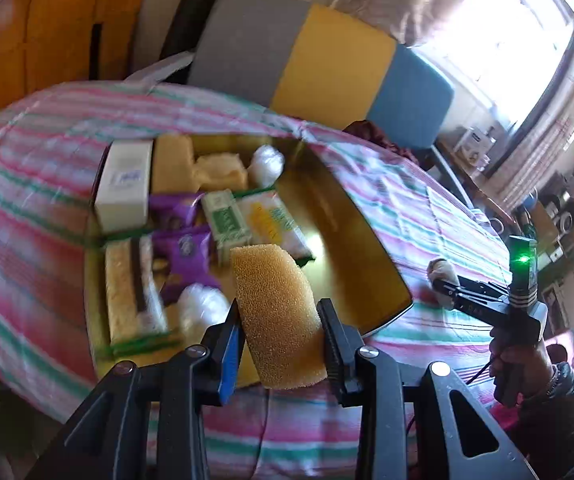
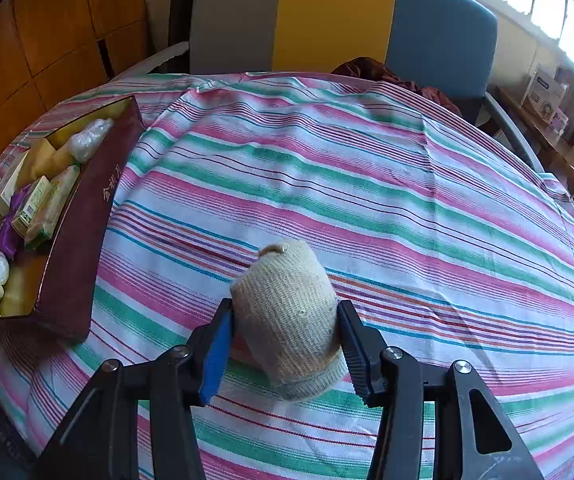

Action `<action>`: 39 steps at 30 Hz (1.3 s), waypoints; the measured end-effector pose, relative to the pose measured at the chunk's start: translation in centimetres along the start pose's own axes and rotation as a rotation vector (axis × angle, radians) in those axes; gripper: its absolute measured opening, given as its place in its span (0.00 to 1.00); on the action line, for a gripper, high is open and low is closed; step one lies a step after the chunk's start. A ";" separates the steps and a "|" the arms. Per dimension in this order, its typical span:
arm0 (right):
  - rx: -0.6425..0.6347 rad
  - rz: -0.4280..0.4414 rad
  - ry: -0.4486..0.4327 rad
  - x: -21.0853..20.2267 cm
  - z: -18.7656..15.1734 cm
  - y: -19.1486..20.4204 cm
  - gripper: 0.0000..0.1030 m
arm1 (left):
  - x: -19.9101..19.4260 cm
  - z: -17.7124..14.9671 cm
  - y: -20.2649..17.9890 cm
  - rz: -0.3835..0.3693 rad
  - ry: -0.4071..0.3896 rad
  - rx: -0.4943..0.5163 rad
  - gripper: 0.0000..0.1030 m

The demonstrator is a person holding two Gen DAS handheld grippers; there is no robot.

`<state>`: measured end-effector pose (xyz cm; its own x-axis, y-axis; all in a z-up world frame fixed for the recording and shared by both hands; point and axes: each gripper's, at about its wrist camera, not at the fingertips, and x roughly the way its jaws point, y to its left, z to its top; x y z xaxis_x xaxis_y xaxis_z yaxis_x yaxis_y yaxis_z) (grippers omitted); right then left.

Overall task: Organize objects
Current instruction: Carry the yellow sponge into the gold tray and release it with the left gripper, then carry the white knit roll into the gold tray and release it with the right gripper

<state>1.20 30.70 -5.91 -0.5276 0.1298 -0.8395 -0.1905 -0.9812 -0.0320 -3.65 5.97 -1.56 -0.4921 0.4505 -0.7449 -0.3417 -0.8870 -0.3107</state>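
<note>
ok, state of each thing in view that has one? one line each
left gripper: shut on the yellow porous sponge, held over the box's near edge
right gripper: shut on the beige knitted rolled sock, above the striped tablecloth
maroon gold-lined box: open, no lid on it, left half packed with items
white carton: closed, inside box
</note>
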 end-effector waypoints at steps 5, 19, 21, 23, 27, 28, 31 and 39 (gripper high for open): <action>-0.008 -0.004 0.001 0.0 0.0 0.2 0.50 | 2.9 1.4 -0.2 0.051 0.054 0.031 0.34; -0.008 -0.006 0.003 0.2 0.0 0.2 0.50 | 6.0 0.5 0.6 0.136 0.119 0.014 0.50; -0.009 -0.006 0.003 0.2 0.0 0.2 0.50 | 5.3 0.7 0.8 0.138 0.100 0.005 0.54; -0.010 -0.006 0.003 0.2 0.0 0.2 0.50 | 4.8 0.8 0.9 0.147 0.091 -0.003 0.54; -0.010 -0.009 0.002 0.2 0.0 0.2 0.50 | 3.5 0.5 1.4 0.167 0.071 -0.012 0.54; -0.009 -0.010 0.001 0.2 0.0 0.2 0.50 | 3.1 0.5 1.5 0.174 0.062 -0.017 0.54; 0.013 -0.010 -0.001 0.0 0.2 -0.1 0.50 | 2.1 0.3 1.8 0.172 0.041 -0.031 0.54; 0.050 0.071 -0.102 -4.7 1.6 3.4 0.50 | 0.3 0.1 2.6 0.187 -0.004 -0.050 0.54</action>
<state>1.69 26.98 -1.18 -0.6220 0.0762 -0.7793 -0.1889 -0.9805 0.0549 -4.77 3.83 -2.52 -0.5468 0.2777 -0.7899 -0.2035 -0.9592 -0.1964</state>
